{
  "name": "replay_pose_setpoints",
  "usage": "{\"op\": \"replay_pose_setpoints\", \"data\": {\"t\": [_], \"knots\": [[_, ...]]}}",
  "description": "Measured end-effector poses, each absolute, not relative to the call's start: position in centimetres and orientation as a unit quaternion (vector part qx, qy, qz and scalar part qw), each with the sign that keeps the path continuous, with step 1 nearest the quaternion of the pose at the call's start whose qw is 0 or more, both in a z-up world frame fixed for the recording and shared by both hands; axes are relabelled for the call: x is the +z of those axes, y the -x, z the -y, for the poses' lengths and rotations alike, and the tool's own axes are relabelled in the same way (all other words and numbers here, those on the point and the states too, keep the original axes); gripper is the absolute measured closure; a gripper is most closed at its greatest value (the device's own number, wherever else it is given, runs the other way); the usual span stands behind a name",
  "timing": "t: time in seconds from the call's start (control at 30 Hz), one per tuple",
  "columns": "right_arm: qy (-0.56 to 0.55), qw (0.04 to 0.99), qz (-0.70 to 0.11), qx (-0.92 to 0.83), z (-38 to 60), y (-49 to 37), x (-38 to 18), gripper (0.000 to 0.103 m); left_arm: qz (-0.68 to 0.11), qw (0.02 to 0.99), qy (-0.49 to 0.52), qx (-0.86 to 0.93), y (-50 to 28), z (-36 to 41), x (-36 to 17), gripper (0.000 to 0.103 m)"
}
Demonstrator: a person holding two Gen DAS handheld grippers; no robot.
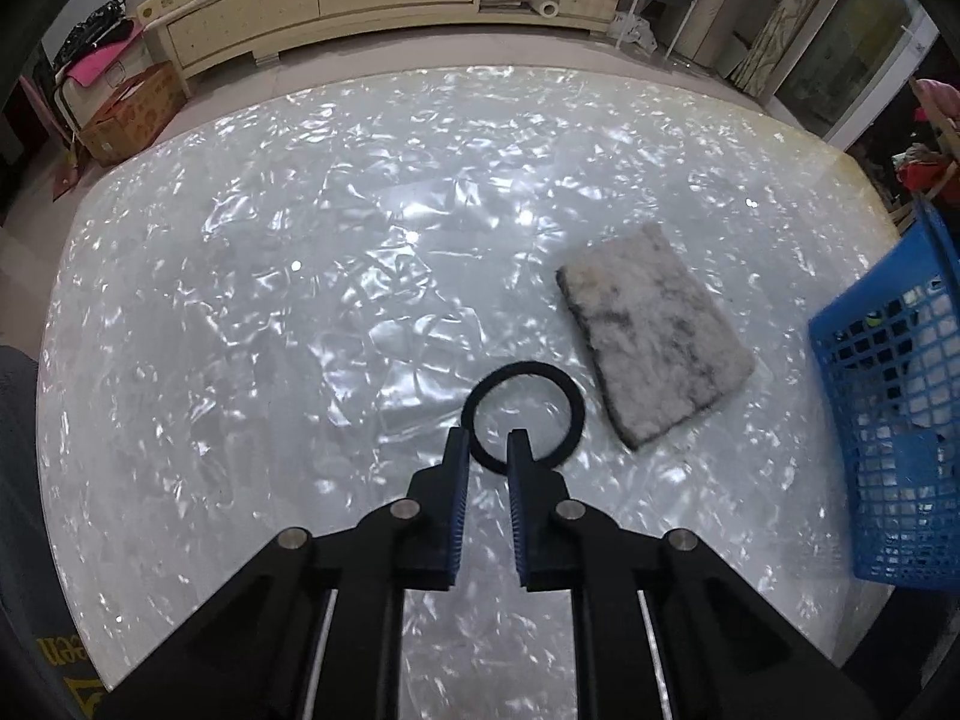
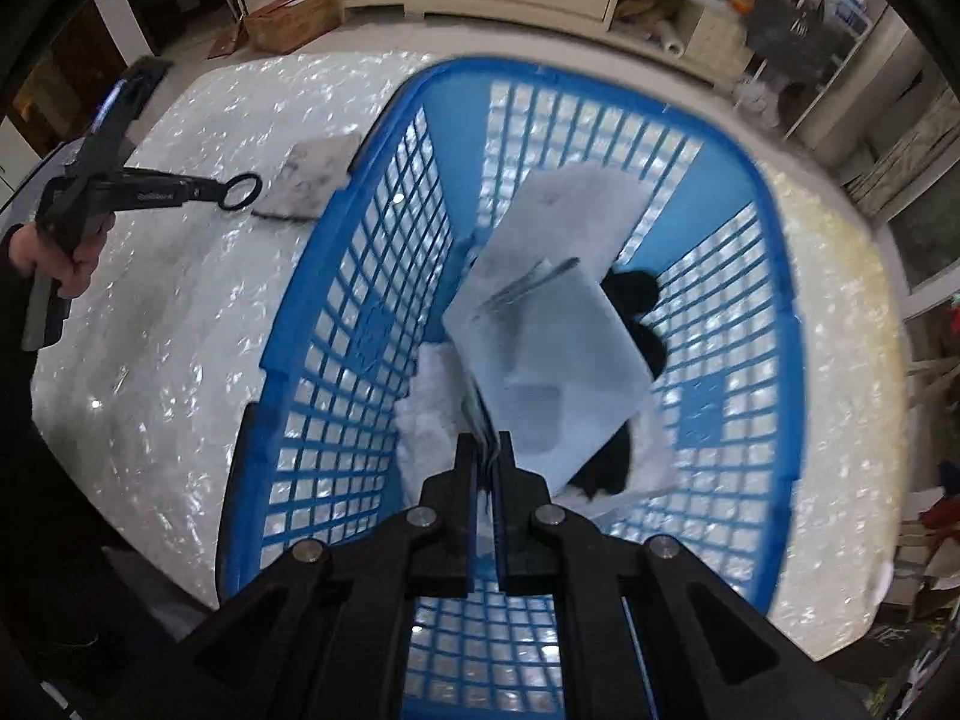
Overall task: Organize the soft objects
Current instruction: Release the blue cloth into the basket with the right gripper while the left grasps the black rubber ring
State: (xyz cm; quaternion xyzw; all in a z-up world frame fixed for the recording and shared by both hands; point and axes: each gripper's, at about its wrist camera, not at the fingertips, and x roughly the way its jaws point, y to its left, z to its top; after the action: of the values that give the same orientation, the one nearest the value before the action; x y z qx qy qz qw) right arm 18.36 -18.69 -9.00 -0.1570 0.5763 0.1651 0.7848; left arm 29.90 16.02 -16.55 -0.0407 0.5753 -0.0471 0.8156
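My left gripper [image 1: 489, 441] holds a black hair-tie ring [image 1: 525, 417] above the table, the ring's near edge between its fingers; it also shows in the right wrist view [image 2: 240, 191]. A grey-white fuzzy pad [image 1: 654, 339] lies on the table to its right, also in the right wrist view [image 2: 315, 177]. The blue mesh basket [image 1: 888, 408] stands at the right edge. My right gripper [image 2: 487, 450] is shut on a pale blue-white folded cloth [image 2: 552, 348] over the basket [image 2: 360, 324]. White fluffy and black soft items [image 2: 636, 294] lie inside.
The table [image 1: 270, 330] has a shiny pearly white top. A cream cabinet [image 1: 336, 6] and a cardboard box [image 1: 132, 114] stand on the floor beyond it. A person's hand [image 2: 78, 252] holds the left gripper.
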Motion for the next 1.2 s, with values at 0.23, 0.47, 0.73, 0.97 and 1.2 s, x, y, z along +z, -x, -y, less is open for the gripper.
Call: {"op": "replay_pose_setpoints", "data": {"t": [0.23,0.47,0.73,0.97,1.2], "knots": [[0.107,0.785,-0.59,0.159,20.0,-18.6,-8.7,0.064,-0.561,0.825,0.04,-0.056,-27.9,-16.4,-14.1,0.092],[0.111,0.805,-0.561,0.159,20.7,-17.2,-6.2,0.041,-0.557,0.828,0.038,-0.047,-27.9,-16.8,-13.1,0.092],[0.103,0.814,-0.55,0.156,22.0,-16.4,-5.3,0.031,-0.578,0.814,0.033,-0.039,-30.4,-17.0,-16.0,0.092],[0.094,0.821,-0.543,0.149,22.6,-16.9,-4.8,0.031,-0.576,0.816,0.021,-0.034,-31.5,-16.5,-17.0,0.082],[0.086,0.823,-0.542,0.149,22.3,-16.6,-4.8,0.031,-0.58,0.814,0.003,-0.033,-32.9,-15.7,-17.2,0.065]]}}
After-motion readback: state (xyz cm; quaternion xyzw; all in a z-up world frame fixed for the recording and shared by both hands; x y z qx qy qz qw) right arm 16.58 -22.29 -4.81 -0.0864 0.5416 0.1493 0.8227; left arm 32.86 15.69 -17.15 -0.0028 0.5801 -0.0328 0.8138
